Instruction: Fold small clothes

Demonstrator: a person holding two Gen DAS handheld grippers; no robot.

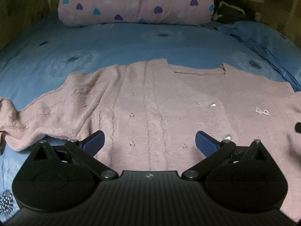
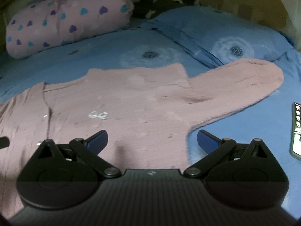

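Observation:
A pink fuzzy cardigan (image 1: 150, 101) lies spread flat, front up, on the blue bedspread (image 1: 131, 43). Its left sleeve (image 1: 37, 113) stretches to the left edge. In the right wrist view the cardigan (image 2: 116, 103) shows its right sleeve (image 2: 244, 79) pointing out to the right. My left gripper (image 1: 150, 141) is open and empty, low over the cardigan's left half. My right gripper (image 2: 152, 139) is open and empty over the cardigan's right side edge, with one finger above the bedspread (image 2: 235, 122).
A rolled pink blanket with hearts (image 1: 135, 1) lies at the head of the bed. Dark clothing (image 1: 231, 9) lies beside it. A blue pillow (image 2: 225, 37) lies at the back right. A phone with a lit screen (image 2: 297, 131) lies on the bed at the right.

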